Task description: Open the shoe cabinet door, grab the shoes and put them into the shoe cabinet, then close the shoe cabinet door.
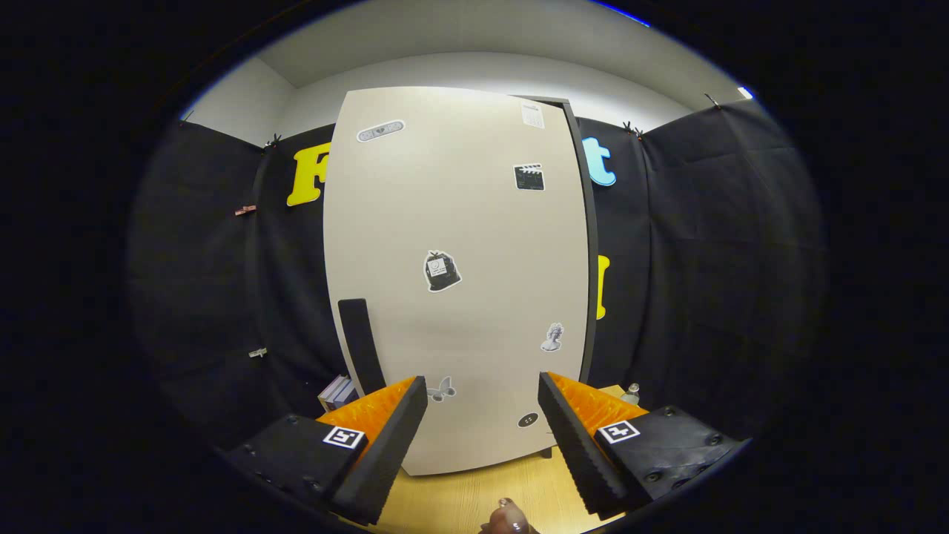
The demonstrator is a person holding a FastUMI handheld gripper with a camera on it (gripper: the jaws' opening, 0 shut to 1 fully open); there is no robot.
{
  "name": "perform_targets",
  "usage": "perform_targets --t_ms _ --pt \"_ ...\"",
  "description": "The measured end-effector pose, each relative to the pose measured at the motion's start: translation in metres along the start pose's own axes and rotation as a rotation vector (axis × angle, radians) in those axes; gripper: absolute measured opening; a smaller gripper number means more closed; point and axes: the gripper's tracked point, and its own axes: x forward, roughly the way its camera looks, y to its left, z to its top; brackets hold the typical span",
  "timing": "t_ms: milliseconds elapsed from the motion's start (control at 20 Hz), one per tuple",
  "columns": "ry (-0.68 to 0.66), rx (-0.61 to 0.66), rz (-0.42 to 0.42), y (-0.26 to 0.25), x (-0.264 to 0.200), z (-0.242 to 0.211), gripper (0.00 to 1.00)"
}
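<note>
The tall beige shoe cabinet door, dotted with small stickers, stands shut or very nearly so, facing the tongs, which are spread wide with nothing between them. Its black upright handle sits low by the door's left edge, ahead of the left finger, so I judge the tongs are squared up to the door. No shoes are to be seen, so the scene fits either a door awaiting opening or one closed again. A small stack of books lies beside the cabinet on the pale wooden worktop, and a little bottle at its right.
</note>
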Motion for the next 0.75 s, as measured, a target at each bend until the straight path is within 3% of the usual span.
perform_targets --t_ms 750 --pt "-0.01 -0.017 0.006 0.013 0.008 0.0 0.98"
